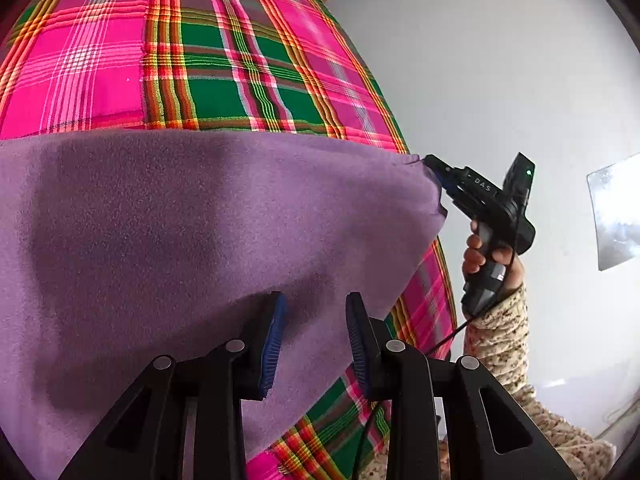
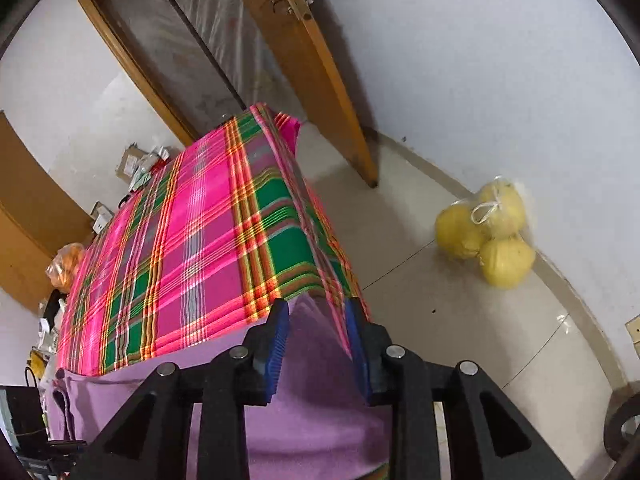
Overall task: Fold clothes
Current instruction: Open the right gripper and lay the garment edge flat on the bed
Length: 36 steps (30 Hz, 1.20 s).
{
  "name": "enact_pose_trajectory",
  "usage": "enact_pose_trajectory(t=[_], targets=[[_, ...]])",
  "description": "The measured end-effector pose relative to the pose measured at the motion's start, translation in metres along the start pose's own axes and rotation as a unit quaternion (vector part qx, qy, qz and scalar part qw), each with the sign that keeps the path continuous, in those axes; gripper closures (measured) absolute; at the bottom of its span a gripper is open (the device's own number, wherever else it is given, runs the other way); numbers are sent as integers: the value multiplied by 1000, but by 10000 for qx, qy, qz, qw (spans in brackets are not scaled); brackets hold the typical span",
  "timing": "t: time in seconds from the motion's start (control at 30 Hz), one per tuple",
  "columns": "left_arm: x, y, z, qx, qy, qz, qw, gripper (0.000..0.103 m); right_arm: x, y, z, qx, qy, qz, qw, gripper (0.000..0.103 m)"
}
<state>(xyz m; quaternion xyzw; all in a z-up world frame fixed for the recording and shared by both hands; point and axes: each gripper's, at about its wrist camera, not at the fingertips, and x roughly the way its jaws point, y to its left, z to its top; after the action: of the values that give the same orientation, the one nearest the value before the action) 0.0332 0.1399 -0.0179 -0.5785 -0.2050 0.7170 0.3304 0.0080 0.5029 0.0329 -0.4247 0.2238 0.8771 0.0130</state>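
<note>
1. Left wrist view: the left gripper (image 1: 316, 300) is closest. Its two blue pads (image 1: 272, 344) stand a little apart, and the purple cloth (image 1: 160, 220) fills the gap. I cannot tell if they are pinching it.
2. The purple cloth is soft and fuzzy. It is spread wide over the near end of the bench, so I think the two grippers are stretching it flat to make a neat fold.
3. On the right, the right gripper (image 1: 434, 166) is clamped on one corner of the cloth. The corner is pulled into a little point at its tip, and that keeps this side from drooping. A hand (image 1: 488, 256) in a speckled sleeve (image 1: 500, 332) holds the handle.
4. In the right wrist view the cloth rises to a peak between that gripper's pads.
5. The bench has a bright pink and green checked cover (image 1: 224, 60). Past the purple cloth, the far part of the cover is bare, so there looks to be room to lay the fold down.
6. Right of the bench is a pale tiled floor (image 2: 420, 280). A bag of yellow round fruit (image 2: 488, 232) sits against the white wall (image 2: 480, 60).
7. Far off there is a brown wooden door (image 2: 312, 60). Some small boxes (image 2: 132, 164) and an orange bag (image 2: 68, 256) lie at the far left.
</note>
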Motion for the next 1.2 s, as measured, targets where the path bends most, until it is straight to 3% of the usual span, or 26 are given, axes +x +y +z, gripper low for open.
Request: enact_pose_trajectory(t=[0.07, 0.13, 0.27, 0.33, 0.57, 0.73, 0.83, 1.0, 1.1, 1.2], targets=[[-1, 1, -1, -19, 3, -26, 10000, 71, 1, 4, -3, -68, -24, 34, 10000, 75], [-1, 1, 0, -17, 9, -30, 10000, 71, 0, 4, -4, -159, -51, -70, 9998, 98], [1, 1, 2, 12, 19, -9, 10000, 71, -3, 10, -3, -419, -202, -365, 9983, 100], [0, 2, 2, -7, 16, -18, 10000, 71, -7, 9, 1, -390, -473, -617, 9962, 100], [-2, 2, 0, -10, 0, -11, 10000, 71, 10, 1, 2, -258, -336, -785, 9960, 100], [-1, 2, -1, -10, -12, -19, 10000, 71, 10, -7, 1, -8, -293, -684, 9972, 99], [-1, 1, -1, -13, -24, -23, 10000, 71, -5, -8, 1, 94, -504, -691, 9963, 84], [0, 0, -2, -25, -35, -14, 10000, 71, -33, 16, -22, -646, -831, -470, 9933, 79], [1, -1, -3, -4, -44, 7, 10000, 71, -25, 31, -37, -1146, -657, -642, 9892, 79], [2, -2, -3, 28, -53, 50, 10000, 71, -10, 30, -36, -1101, -374, -880, 9893, 78]])
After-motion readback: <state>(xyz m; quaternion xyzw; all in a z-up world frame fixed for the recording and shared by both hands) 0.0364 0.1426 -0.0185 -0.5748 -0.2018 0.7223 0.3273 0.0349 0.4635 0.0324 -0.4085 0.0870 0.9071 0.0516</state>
